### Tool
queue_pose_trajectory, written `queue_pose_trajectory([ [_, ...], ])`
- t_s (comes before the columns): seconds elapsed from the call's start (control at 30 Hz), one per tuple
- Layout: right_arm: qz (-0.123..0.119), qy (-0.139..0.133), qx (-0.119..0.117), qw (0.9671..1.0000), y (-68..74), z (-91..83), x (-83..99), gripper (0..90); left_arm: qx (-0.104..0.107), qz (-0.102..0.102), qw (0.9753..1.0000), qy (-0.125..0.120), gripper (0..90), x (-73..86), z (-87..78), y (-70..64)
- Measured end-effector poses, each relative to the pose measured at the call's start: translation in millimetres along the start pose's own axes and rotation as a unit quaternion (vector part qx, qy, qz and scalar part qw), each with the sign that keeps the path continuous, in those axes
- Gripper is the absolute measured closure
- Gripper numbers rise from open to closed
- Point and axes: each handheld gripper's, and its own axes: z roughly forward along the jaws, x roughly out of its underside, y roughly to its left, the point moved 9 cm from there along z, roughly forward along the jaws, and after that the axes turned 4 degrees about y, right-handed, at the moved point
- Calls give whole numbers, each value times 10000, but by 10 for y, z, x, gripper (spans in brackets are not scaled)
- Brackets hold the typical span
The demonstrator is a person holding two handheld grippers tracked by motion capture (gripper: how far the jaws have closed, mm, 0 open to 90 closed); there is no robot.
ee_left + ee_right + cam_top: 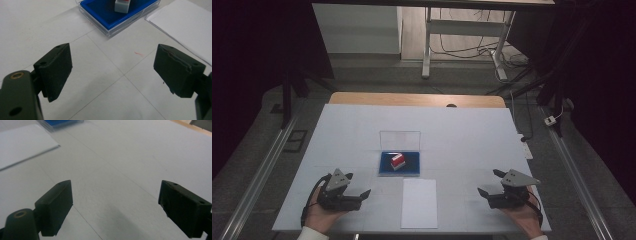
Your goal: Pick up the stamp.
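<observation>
The left hand-held gripper rests low at the near left of the white surface, its jaws spread wide with nothing between them. The right hand-held gripper sits at the near right, jaws equally wide apart and clear of everything. Between them lies a white sheet. Just beyond it sits a clear case with a blue base, lid raised, holding a small red-and-white block.
</observation>
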Motion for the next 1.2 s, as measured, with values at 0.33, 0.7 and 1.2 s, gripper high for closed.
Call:
queue_pose_trajectory([
  [0.33, 91, -295, -100, 9995, 14, -38, -81, 160, -32, 18, 10000, -52, 157, 3, -16, 32],
  [0.7, -21, -235, -103, 9997, 16, -18, -72, 216, -66, 56, 9999, -147, 158, -25, -45, 17],
  [1.2, 0, -305, -175, 9994, 59, 6, -91, 236, -41, 78, 9999, -136, 158, -130, -88, -3],
])
